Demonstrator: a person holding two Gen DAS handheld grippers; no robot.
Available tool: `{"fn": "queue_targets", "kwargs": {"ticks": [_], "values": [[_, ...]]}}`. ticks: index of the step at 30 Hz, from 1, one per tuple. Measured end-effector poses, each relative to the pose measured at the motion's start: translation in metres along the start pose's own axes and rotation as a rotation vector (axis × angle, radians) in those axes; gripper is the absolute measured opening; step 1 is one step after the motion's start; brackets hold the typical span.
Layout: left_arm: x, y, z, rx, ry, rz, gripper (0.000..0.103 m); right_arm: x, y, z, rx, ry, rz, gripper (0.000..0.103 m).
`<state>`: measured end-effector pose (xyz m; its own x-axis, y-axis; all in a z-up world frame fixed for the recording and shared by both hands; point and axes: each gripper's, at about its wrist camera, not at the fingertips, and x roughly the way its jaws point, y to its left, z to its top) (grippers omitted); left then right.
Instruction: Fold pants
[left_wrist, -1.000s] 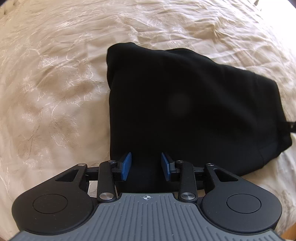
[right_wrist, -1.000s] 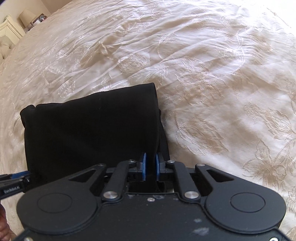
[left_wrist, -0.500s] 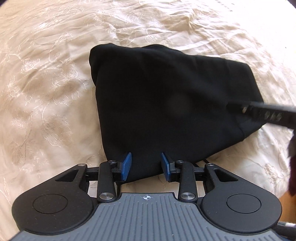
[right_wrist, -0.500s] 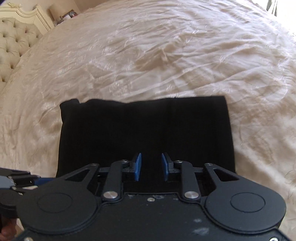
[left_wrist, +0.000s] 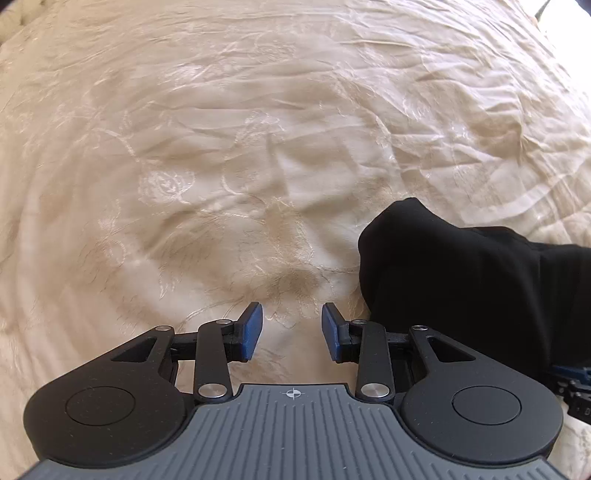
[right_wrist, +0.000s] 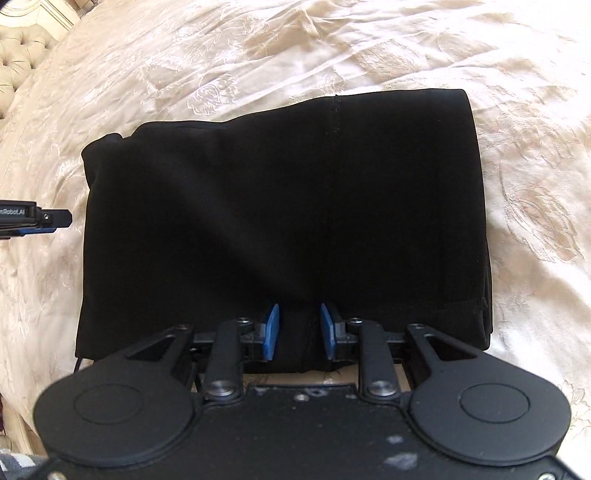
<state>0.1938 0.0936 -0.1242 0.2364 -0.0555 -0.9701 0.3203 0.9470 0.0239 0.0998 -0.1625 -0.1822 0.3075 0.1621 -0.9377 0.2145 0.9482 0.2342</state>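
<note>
The black pants lie folded into a thick rectangle on the cream bedspread. My right gripper is open and empty, its blue pads just above the pants' near edge. In the left wrist view the pants lie at the right. My left gripper is open and empty over bare bedspread, left of the pants. The left gripper's tip also shows in the right wrist view, just left of the pants and apart from them.
The embroidered bedspread stretches all around the pants. A tufted cream headboard stands at the far left in the right wrist view. The right gripper's body shows at the right edge of the left wrist view.
My left gripper has swung left, off the pants, to the bare bedspread. My right gripper opened from nearly shut and moved to the middle of the pants' near edge.
</note>
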Motion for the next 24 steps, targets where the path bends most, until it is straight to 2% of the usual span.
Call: {"fn": "queue_targets", "kwargs": {"ticks": [3, 4, 8, 17, 21, 24], "values": [[0.017, -0.004, 0.003, 0.032, 0.055, -0.117, 0.034, 0.001, 0.001, 0.0, -0.005, 0.008, 0.002, 0.025], [0.022, -0.007, 0.003, 0.037, 0.073, -0.134, 0.034, 0.001, 0.0, 0.001, -0.003, 0.011, 0.004, 0.025], [0.035, -0.011, 0.015, 0.075, 0.067, -0.109, 0.033, 0.002, 0.0, 0.001, 0.009, 0.022, 0.014, 0.024], [0.039, -0.009, 0.067, 0.039, -0.017, -0.105, 0.033, 0.002, -0.004, 0.004, 0.021, 0.036, 0.029, 0.024], [0.016, -0.01, 0.077, -0.005, -0.068, -0.089, 0.033, 0.001, -0.005, 0.005, 0.023, 0.039, 0.033, 0.024], [-0.019, -0.021, 0.068, -0.006, -0.146, -0.07, 0.034, 0.001, -0.004, 0.005, 0.023, 0.04, 0.033, 0.024]]}}
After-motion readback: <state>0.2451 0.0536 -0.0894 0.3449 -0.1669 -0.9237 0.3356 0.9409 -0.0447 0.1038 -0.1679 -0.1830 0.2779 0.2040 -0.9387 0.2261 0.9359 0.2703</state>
